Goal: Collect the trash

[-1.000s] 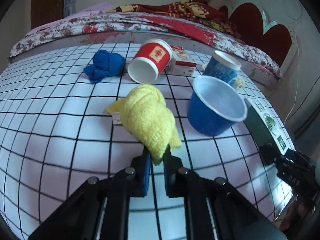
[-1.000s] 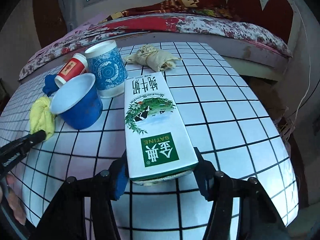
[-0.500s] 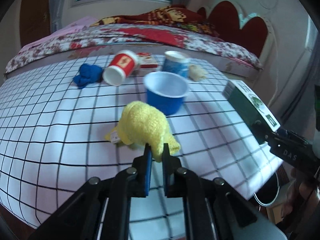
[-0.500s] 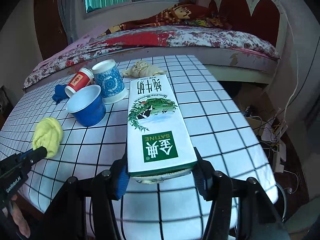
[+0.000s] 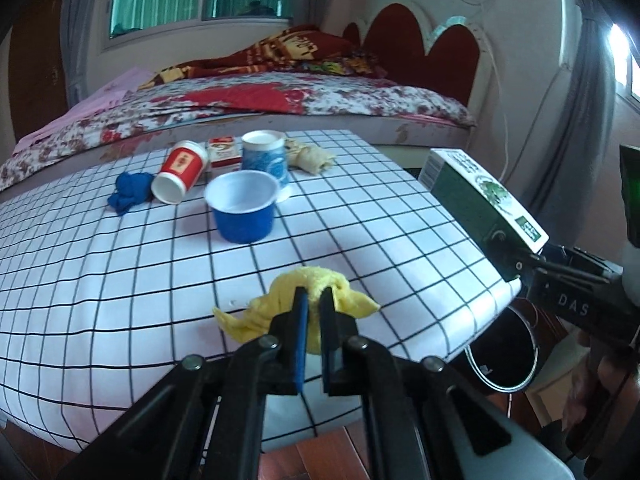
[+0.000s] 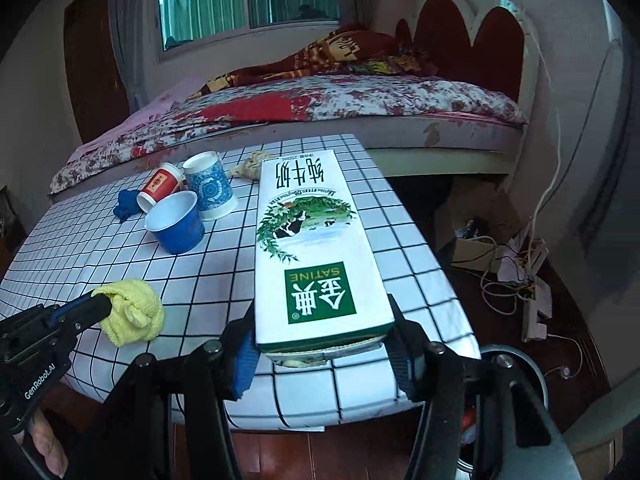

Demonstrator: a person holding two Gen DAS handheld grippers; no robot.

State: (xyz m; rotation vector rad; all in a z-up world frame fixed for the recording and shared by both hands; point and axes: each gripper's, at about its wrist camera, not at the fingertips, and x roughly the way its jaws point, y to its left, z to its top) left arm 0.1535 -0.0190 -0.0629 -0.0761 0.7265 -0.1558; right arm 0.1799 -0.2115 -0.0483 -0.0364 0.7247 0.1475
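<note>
Clamping a yellow cloth [image 5: 316, 304], the left hand-held gripper [image 5: 311, 320] is shut; the right hand-held gripper [image 6: 320, 344] grips a milk carton [image 6: 316, 256]. Neither is binned yet, and cups [image 5: 244, 212] wait on the surface [image 5: 120, 272].

Yellow cloth wad [image 5: 316, 300], soft and crumpled, was pinched in the left gripper [image 5: 313, 300] above the near edge of the gridded desk [image 5: 120, 280]. White-and-green milk carton [image 6: 316, 256], printed "SATINE", lay lengthwise between the right gripper's [image 6: 324, 344] pads, base toward the camera. Blue cup [image 5: 242, 210] stood upright; red paper cup [image 5: 180, 172] lay on its side; patterned cup [image 5: 266, 156] stood inverted behind.
</note>
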